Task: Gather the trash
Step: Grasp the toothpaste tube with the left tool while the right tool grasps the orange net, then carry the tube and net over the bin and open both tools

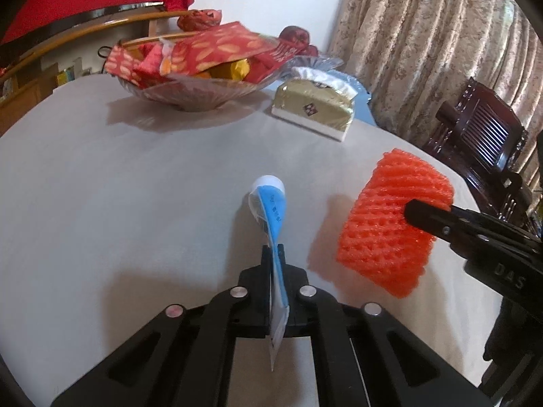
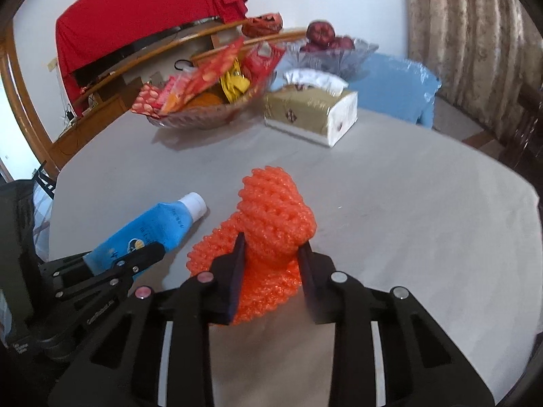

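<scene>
**Both claws loaded over the worktop**

Left claw [image 1: 272,249] clamped tight on blue tube [image 1: 273,217]; its print too small to read. Right claw [image 2: 271,247] pinches orange foam net [image 2: 276,217] above grey worktop [image 2: 407,220]. "DAS" shows on right claw's body.

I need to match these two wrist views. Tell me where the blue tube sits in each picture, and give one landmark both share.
Left wrist view: the blue tube stands edge-on at lower centre, clamped in the left gripper, white cap away from the camera.
Right wrist view: the blue tube lies at lower left, seen broadside, cap pointing up and right, left of the orange foam net.
Shared landmark: the gold tissue pack on the table beyond.
</scene>
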The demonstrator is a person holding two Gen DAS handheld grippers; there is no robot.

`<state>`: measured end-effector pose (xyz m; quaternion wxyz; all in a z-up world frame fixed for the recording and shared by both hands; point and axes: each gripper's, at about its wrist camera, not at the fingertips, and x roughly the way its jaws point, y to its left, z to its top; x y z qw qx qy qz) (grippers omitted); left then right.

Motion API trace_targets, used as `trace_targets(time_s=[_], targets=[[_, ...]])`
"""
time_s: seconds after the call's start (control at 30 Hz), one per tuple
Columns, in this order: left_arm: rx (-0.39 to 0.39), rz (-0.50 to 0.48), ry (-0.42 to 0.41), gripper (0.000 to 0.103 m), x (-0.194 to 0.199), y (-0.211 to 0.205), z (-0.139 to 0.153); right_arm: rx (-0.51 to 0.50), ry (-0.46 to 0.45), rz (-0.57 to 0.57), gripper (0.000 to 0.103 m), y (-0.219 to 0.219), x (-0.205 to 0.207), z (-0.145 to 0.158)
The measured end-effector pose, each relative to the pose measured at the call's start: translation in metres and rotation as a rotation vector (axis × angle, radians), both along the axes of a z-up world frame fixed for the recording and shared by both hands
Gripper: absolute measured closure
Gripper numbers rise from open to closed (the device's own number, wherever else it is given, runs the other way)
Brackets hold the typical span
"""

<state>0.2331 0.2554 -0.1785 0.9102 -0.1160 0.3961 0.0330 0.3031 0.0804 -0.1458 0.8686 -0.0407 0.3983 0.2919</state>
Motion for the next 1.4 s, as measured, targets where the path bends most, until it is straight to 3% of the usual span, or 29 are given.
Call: trace_targets(time_s=[0.3,0.8,1.4], targets=[[-0.04,-0.065,-0.061,0.101,-0.021,-0.035,0.032,0.011,-0.095,-0.023,0.075,-0.045,-0.045,0.041],[-0.052,-0.288,-0.222,0.101,-0.055,-0.15,0.106,0.043,-0.203,-0.172,0.075,-0.154,-0.102,0.102],[-0.075,-0.609,-0.256,0.101,-0.057,-0.311,0.122,0.002,-0.276,-0.496,0.075,-0.328,-0.161,0.121]])
